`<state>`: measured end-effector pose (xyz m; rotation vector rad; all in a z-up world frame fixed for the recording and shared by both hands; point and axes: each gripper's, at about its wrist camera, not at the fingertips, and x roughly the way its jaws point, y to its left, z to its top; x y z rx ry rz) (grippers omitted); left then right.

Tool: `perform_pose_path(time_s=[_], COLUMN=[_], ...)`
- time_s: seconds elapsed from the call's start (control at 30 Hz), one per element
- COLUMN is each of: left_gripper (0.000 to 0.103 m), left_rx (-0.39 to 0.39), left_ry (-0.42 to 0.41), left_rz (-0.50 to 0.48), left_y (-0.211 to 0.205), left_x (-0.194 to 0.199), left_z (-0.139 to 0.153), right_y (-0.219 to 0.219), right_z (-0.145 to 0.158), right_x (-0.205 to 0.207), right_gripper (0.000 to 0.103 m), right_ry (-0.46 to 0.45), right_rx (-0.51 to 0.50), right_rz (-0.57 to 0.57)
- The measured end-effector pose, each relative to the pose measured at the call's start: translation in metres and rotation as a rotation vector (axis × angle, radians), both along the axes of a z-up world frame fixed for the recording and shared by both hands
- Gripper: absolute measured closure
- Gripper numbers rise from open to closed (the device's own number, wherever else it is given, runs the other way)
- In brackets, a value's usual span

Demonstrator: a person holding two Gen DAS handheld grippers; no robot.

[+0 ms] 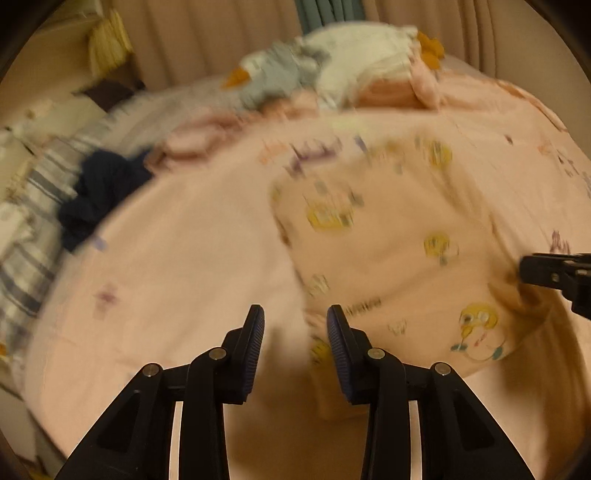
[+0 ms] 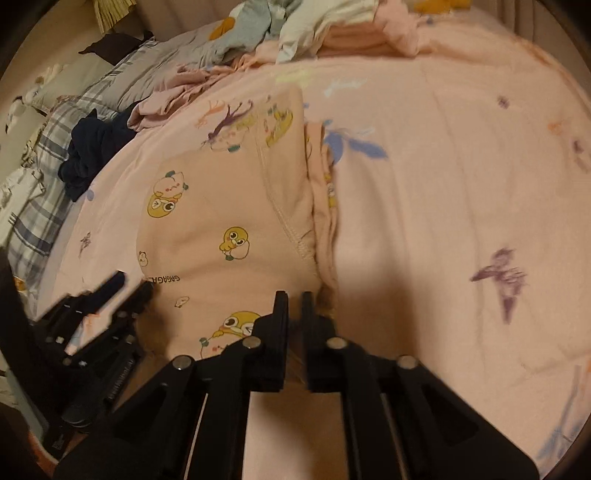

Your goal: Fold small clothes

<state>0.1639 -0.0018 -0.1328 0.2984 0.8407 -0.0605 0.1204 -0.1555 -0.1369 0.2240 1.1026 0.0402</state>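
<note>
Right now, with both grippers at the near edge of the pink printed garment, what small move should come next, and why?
Probably carry the near edge away toward the far edge. The right gripper looks nearly shut at the pink printed garment, though a pinch isn't clear; the left gripper stands open at the same hem, so it likely needs to close first. The garment lies flat on the pink bedcover.

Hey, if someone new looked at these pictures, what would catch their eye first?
Probably the pink garment printed with yellow cartoon ducks, lying mid-bed on a pink bedspread. Next, the right hand-held gripper at the garment's near edge, jaws almost together, and the left hand-held gripper with its jaws apart. Farther back sits a heap of clothes.
</note>
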Motion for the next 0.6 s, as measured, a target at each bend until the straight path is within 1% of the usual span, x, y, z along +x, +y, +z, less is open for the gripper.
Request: perform_pose_path(time_s=[0.03, 0.07, 0.1, 0.13, 0.17, 0.2, 0.23, 0.27, 0.33, 0.4, 0.43, 0.47, 0.5, 0.53, 0.57, 0.6], left_gripper=[0.063, 0.062, 0.061, 0.053, 0.039, 0.032, 0.026, 0.026, 0.026, 0.014, 0.004, 0.001, 0.001, 0.001, 0.001, 0.001], left_rx=[0.012, 0.016, 0.014, 0.004, -0.016, -0.054, -0.088, -0.111, -0.144, -0.141, -0.141, -0.139, -0.133, -0.130, -0.131, -0.132], left_ry=[-0.037, -0.059, -0.088, -0.101, -0.109, -0.119, -0.130, -0.142, -0.171, -0.180, -0.177, -0.174, -0.172, -0.176, -0.184, -0.192], left_rz=[0.020, 0.033, 0.051, 0.058, 0.058, 0.052, 0.045, 0.039, 0.041, 0.045, 0.024, 0.008, -0.002, -0.007, -0.004, 0.000], left_y=[0.001, 0.001, 0.002, 0.003, 0.004, 0.006, 0.009, 0.010, 0.013, 0.012, 0.010, 0.007, 0.006, 0.005, 0.005, 0.004], left_x=[-0.003, -0.004, -0.009, -0.011, -0.013, -0.017, -0.020, -0.023, -0.028, -0.031, -0.033, -0.029, -0.031, -0.033, -0.034, -0.037], left_z=[0.011, 0.016, 0.029, 0.036, 0.043, 0.053, 0.060, 0.066, 0.076, 0.083, 0.086, 0.085, 0.086, 0.088, 0.088, 0.089], right_y=[0.003, 0.002, 0.000, -0.006, -0.013, -0.020, -0.023, -0.025, -0.024, -0.027, -0.024, -0.025, -0.027, -0.029, -0.028, -0.028], right_z=[0.017, 0.026, 0.032, 0.038, 0.042, 0.048, 0.052, 0.055, 0.062, 0.071, 0.073, 0.075, 0.080, 0.083, 0.085, 0.089], right_x=[-0.006, -0.008, -0.012, -0.013, -0.018, -0.023, -0.029, -0.033, -0.039, -0.048, -0.054, -0.058, -0.064, -0.068, -0.072, -0.077], right_gripper=[0.091, 0.090, 0.088, 0.084, 0.078, 0.074, 0.066, 0.059, 0.053, 0.049, 0.045, 0.038, 0.035, 0.027, 0.023, 0.021], right_ry=[-0.032, -0.040, -0.043, -0.047, -0.055, -0.064, -0.074, -0.083, -0.097, -0.115, -0.122, -0.131, -0.149, -0.164, -0.175, -0.192], right_rx=[-0.094, -0.122, -0.130, -0.125, -0.111, -0.097, -0.089, -0.088, -0.107, -0.121, -0.121, -0.115, -0.100, -0.086, -0.078, -0.067], right_rz=[-0.025, -0.046, -0.069, -0.088, -0.103, -0.114, -0.125, -0.134, -0.154, -0.169, -0.176, -0.184, -0.195, -0.204, -0.210, -0.216])
